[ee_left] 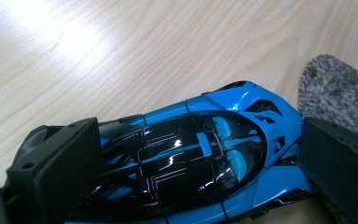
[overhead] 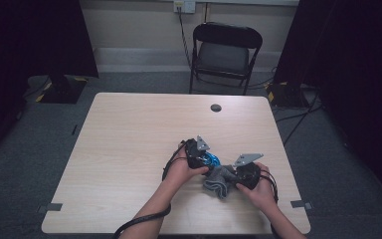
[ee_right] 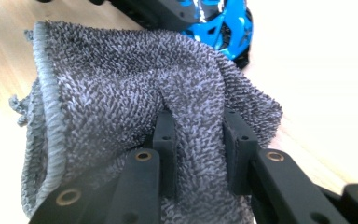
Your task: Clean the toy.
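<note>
A glossy blue-and-black toy sports car [ee_left: 200, 154] lies on the pale wood-grain table [overhead: 129, 144], near its front edge, clamped between the black jaws of the left gripper [ee_left: 191, 163], one jaw at each end of the car. Just beside it, touching its nose, a grey looped-terry cloth [ee_right: 121, 107] is pinched in a fold by the right gripper [ee_right: 200, 140], its jaws drawn close on the fabric. In the high view both hands meet over car and cloth. A black folding chair [overhead: 226, 52] stands beyond the table.
</note>
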Action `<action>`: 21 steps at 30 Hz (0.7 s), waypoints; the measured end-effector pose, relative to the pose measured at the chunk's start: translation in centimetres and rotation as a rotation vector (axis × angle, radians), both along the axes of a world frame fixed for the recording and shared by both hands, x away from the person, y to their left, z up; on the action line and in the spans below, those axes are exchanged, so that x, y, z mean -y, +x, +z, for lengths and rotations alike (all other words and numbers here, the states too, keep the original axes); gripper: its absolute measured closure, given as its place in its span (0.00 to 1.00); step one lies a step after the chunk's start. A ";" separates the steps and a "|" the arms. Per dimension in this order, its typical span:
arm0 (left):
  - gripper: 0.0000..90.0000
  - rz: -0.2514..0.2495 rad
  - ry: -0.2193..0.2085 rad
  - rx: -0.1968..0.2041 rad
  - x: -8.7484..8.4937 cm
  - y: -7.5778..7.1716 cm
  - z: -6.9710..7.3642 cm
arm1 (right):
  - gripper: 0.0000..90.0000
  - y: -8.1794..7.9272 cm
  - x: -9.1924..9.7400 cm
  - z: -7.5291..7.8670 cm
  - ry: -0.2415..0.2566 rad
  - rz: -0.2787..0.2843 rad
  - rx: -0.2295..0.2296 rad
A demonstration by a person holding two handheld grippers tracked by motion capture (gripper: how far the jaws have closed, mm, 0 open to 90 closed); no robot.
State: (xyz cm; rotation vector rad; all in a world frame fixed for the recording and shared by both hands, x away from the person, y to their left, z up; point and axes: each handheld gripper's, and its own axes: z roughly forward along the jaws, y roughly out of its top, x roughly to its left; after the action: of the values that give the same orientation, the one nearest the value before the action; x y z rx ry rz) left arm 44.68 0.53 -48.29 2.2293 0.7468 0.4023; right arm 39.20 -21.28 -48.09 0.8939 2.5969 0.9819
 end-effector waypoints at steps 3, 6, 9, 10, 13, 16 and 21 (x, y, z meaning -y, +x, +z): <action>0.00 0.000 0.001 0.000 0.0 0.0 0.0 | 0.79 0.3 0.2 0.1 -0.007 -0.006 -0.001; 0.00 -0.001 -0.001 0.002 0.0 0.0 0.0 | 0.79 0.7 0.6 0.1 -0.014 -0.020 -0.005; 0.00 -0.001 -0.001 0.001 0.0 0.0 0.0 | 0.79 1.2 1.0 0.2 -0.022 -0.035 -0.007; 0.00 -0.001 -0.001 0.001 0.0 0.0 0.0 | 0.79 1.4 1.2 0.2 -0.022 -0.043 -0.009; 0.00 0.000 0.000 0.001 0.0 0.0 0.0 | 0.79 1.9 1.4 0.2 -0.027 -0.058 -0.008; 0.00 -0.001 -0.001 0.004 0.0 -0.1 0.0 | 0.79 2.4 1.6 0.2 -0.026 -0.073 -0.009; 0.00 0.002 -0.003 0.005 0.0 -0.1 -0.1 | 0.79 3.3 1.6 0.2 -0.034 -0.099 -0.012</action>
State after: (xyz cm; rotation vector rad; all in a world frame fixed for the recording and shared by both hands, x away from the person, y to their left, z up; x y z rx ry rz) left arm 44.60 0.49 -48.34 2.2245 0.7468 0.4069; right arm 42.47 -22.90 -47.85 1.0119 2.5438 0.9067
